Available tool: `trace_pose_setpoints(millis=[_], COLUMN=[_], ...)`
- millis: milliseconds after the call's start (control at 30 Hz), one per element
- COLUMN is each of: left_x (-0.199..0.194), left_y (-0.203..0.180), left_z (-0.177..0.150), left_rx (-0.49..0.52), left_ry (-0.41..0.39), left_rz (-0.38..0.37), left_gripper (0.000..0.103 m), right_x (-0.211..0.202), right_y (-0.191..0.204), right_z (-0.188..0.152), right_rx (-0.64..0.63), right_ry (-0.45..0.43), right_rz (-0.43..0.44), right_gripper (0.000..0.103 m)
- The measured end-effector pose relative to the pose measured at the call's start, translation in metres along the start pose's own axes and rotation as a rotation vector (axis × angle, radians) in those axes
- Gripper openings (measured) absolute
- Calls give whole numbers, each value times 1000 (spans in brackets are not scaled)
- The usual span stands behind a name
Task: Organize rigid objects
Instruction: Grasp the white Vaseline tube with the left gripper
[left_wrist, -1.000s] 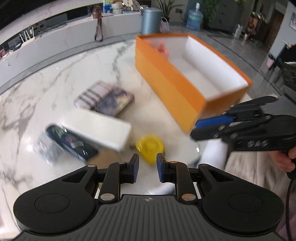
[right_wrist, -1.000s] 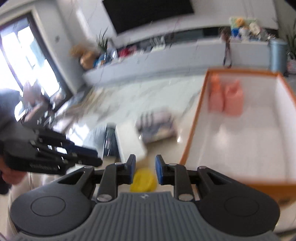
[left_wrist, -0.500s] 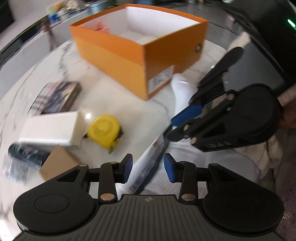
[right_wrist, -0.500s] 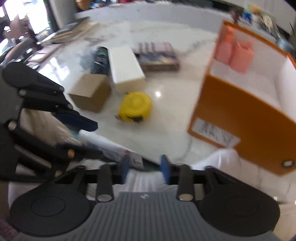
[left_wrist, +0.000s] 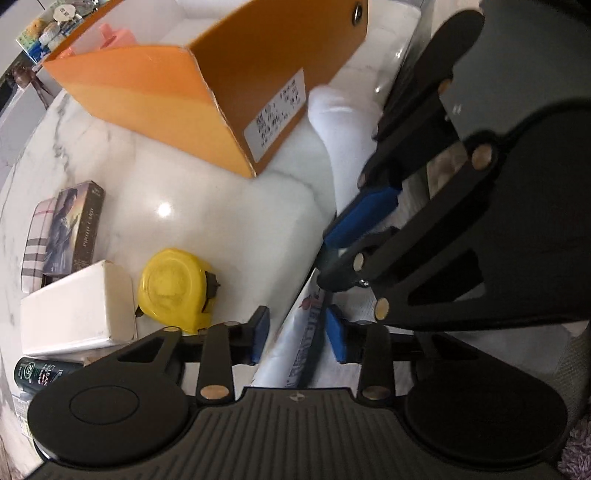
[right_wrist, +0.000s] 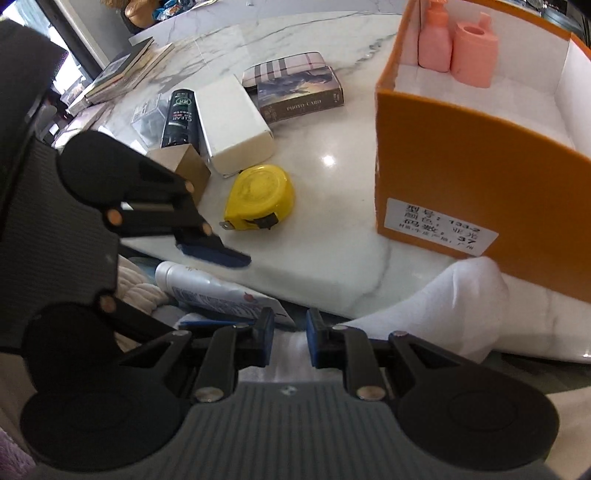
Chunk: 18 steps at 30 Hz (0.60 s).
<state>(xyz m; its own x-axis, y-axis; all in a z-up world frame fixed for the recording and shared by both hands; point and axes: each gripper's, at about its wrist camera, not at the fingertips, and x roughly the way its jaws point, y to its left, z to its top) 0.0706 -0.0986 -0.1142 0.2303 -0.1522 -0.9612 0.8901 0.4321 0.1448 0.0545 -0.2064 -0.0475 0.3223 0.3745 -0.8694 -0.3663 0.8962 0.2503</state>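
Note:
A white printed tube (left_wrist: 295, 332) (right_wrist: 218, 291) lies below the marble table's near edge (right_wrist: 332, 295), on pale fabric. My left gripper (left_wrist: 298, 339) points down over it with the tube between its closing jaws; the upper pad (right_wrist: 214, 253) still shows a gap above the tube. My right gripper (right_wrist: 291, 341) (left_wrist: 325, 258) hovers beside the tube's crimped end, narrowly open, with nothing between its pads. On the table sit a yellow tape measure (left_wrist: 173, 288) (right_wrist: 262, 195) and an orange box (left_wrist: 184, 103) (right_wrist: 461, 177) holding two pink bottles (right_wrist: 436, 44).
A white box (right_wrist: 232, 122), brown carton (right_wrist: 188, 166), dark green tube (right_wrist: 181, 118), photo card box (right_wrist: 299, 94) and plaid case (right_wrist: 284, 66) crowd the left side. A white sock (right_wrist: 443, 306) hangs over the edge by the orange box. Books (right_wrist: 122, 70) lie far left.
Both grippers sank from above the table to its near edge. The left one rolled, spread its jaws and now straddles the white tube. The right one tilted downward.

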Motion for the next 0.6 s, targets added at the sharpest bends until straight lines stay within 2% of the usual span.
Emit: trace_pose_setpoints(millis=[67, 100, 167, 267, 367, 500, 600], left_x=[1, 1, 2, -2, -15, -37, -55], left_y=[-5, -9, -14, -15, -9, 0, 10], left_z=[0, 0, -2, -11, -19, -37, -56], left_rx=[20, 34, 36, -15, -107, -256, -397], left_ry=[3, 3, -2, -35, -80, -164, -235], left_rz=[13, 31, 59, 77, 88, 96, 120], left_gripper=[33, 24, 21, 21, 21, 21, 20], right_x=[1, 2, 3, 1, -3, -11, -19], right_y=[-2, -2, -3, -4, -3, 0, 5], right_z=[1, 2, 3, 3, 1, 0, 0], right_rx=[9, 12, 17, 22, 20, 6, -7], right_ry=[-3, -3, 1, -9, -42, -105, -167], right_rz=[10, 14, 22, 32, 40, 38, 13], right_gripper=[22, 23, 23, 23, 26, 36, 40])
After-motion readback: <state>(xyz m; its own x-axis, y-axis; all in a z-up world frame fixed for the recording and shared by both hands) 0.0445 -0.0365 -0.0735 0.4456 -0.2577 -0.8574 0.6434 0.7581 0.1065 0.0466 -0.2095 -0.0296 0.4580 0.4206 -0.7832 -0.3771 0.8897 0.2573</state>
